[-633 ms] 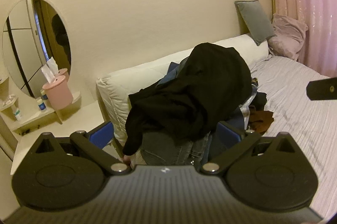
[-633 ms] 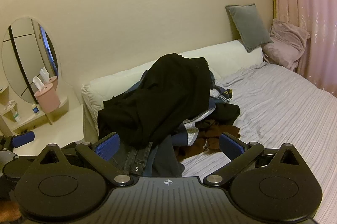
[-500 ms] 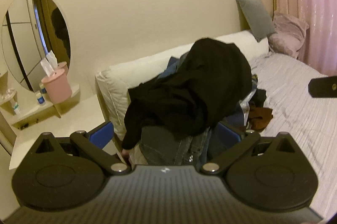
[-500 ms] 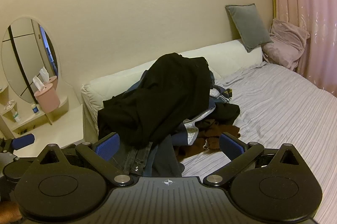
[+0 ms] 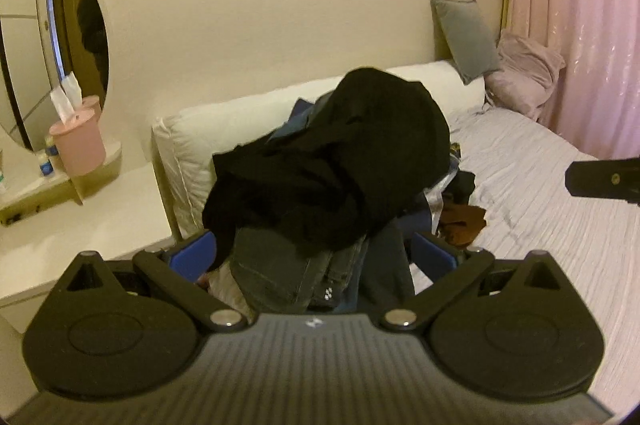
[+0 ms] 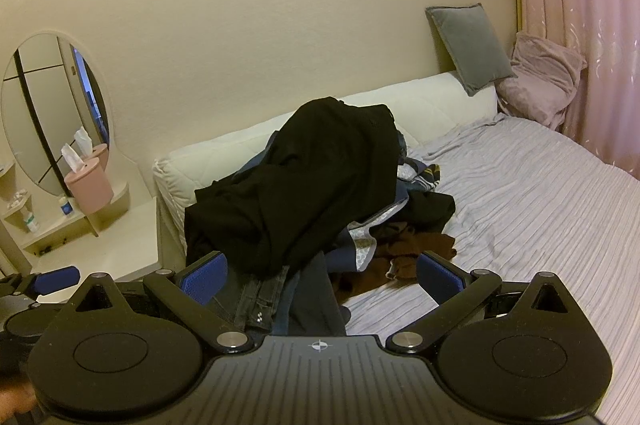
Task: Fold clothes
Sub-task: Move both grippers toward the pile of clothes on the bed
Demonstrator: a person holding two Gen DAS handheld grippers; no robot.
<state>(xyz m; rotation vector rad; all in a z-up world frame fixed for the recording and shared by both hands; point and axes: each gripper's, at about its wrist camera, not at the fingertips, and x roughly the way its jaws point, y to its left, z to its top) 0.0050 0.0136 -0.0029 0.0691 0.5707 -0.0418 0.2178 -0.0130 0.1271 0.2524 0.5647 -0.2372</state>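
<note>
Both the left gripper (image 5: 312,253) and right gripper (image 6: 322,275) gape wide open, empty, facing the mid-frame heap of dark crumpled clothes (image 6: 312,181) on the lilac ribbed bedspread (image 6: 520,209).

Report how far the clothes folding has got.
Done: nothing; no folded item shows on the bed. In hand: nothing; left gripper and right gripper both gape empty before the pile. Left: everything, from the black garment on top down.

Cream wall (image 6: 280,5) behind white padded headboard (image 6: 420,105). Oval mirror (image 6: 52,113) at 9 o'clock above white vanity shelf (image 6: 120,245). Pink curtain (image 6: 580,25) at 2 o'clock. Striped lilac bedsheet (image 6: 540,205) at 4 o'clock.
</note>
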